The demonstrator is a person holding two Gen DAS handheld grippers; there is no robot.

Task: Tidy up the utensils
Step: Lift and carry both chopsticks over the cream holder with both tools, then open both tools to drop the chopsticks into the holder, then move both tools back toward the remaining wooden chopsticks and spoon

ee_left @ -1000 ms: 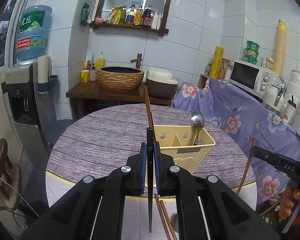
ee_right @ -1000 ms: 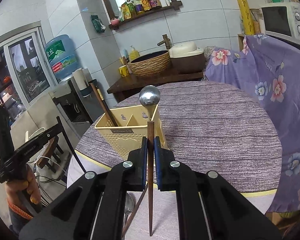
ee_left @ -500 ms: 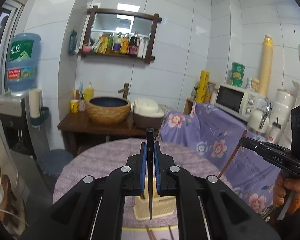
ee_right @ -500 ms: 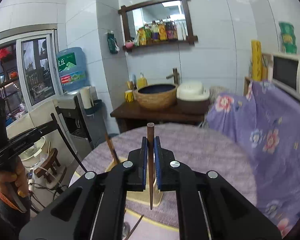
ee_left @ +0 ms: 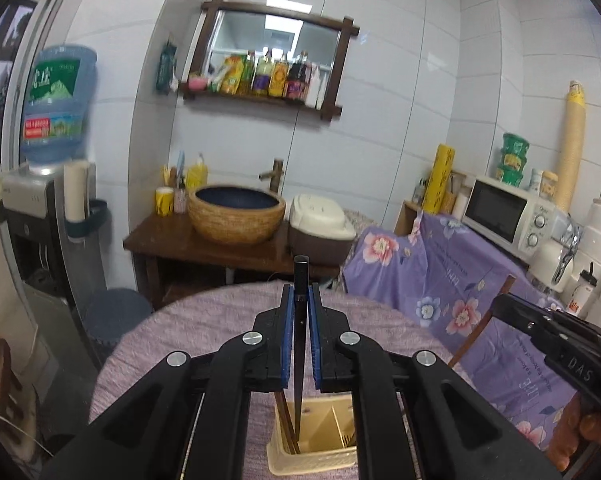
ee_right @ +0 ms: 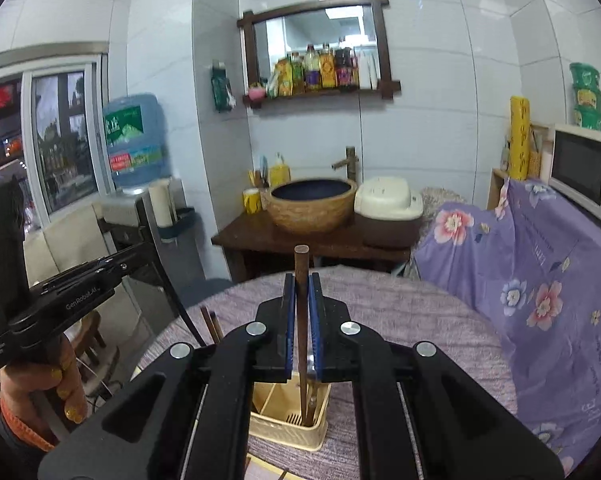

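Two chopsticks are in my grip, one per tool. My left gripper [ee_left: 299, 304] is clamped on a black chopstick [ee_left: 299, 360], its blue pads pinching the shaft so it stands nearly upright, lower tip hanging over the left compartment of the yellow utensil basket [ee_left: 314, 462], where brown chopsticks [ee_left: 287, 424] already lean. My right gripper [ee_right: 300, 292] is closed just as tight on a brown chopstick [ee_right: 302, 360], whose lower end points down over the basket [ee_right: 288, 434] next to a metal spoon handle [ee_right: 311, 396] (I cannot tell whether either tip touches the basket).

That basket sits at the near edge of a round table with a purple woven cloth [ee_right: 400, 320]. From the left camera the right gripper appears at the right [ee_left: 512, 308], its chopstick slanting below it; from the right camera a hand [ee_right: 48, 392] holds the left tool at the left.

Farther off stand a woven basin [ee_left: 236, 214] on a dark wooden stand, a rice cooker [ee_left: 320, 218], a water dispenser [ee_left: 56, 104] on the left and a microwave [ee_left: 504, 216] on the right.
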